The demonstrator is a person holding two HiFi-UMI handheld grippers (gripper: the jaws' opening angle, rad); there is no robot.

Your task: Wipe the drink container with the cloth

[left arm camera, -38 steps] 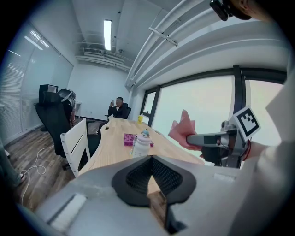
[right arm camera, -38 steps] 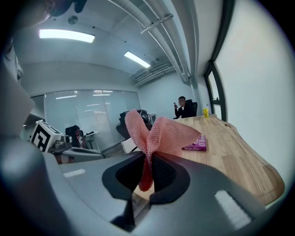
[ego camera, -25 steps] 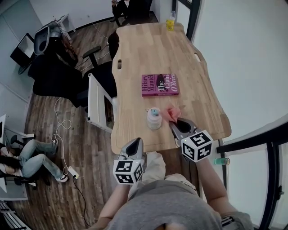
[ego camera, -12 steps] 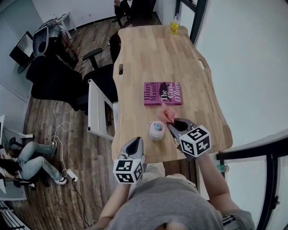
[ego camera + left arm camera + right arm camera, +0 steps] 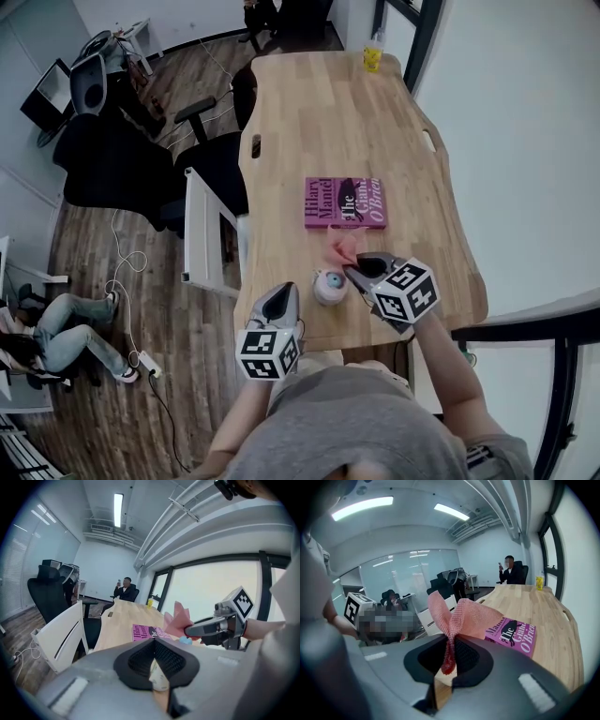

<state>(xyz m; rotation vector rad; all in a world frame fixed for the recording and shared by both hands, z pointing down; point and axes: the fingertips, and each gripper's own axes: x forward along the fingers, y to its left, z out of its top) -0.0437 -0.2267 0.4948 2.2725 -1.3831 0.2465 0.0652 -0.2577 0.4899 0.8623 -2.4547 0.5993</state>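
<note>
The drink container (image 5: 329,286), a small pale cup with a blue lid, stands near the front edge of the wooden table (image 5: 309,112). My right gripper (image 5: 350,271) is shut on a pink cloth (image 5: 342,248), which bunches up just beyond the cup's right side. In the right gripper view the cloth (image 5: 459,616) fans out above the jaws. My left gripper (image 5: 280,298) hangs at the table's front edge, left of the cup and apart from it, its jaws together with nothing in them. From the left gripper view only the blue lid (image 5: 186,640) shows, beside the cloth (image 5: 180,620).
A magenta book (image 5: 345,202) lies flat in the middle of the table. A yellow bottle (image 5: 373,58) stands at the far end, where a person (image 5: 123,588) sits. A white chair (image 5: 202,230) and black office chairs (image 5: 122,159) stand left of the table.
The right gripper has carried the cloth leftward, closer to the cup. The left gripper has stayed at the front edge.
</note>
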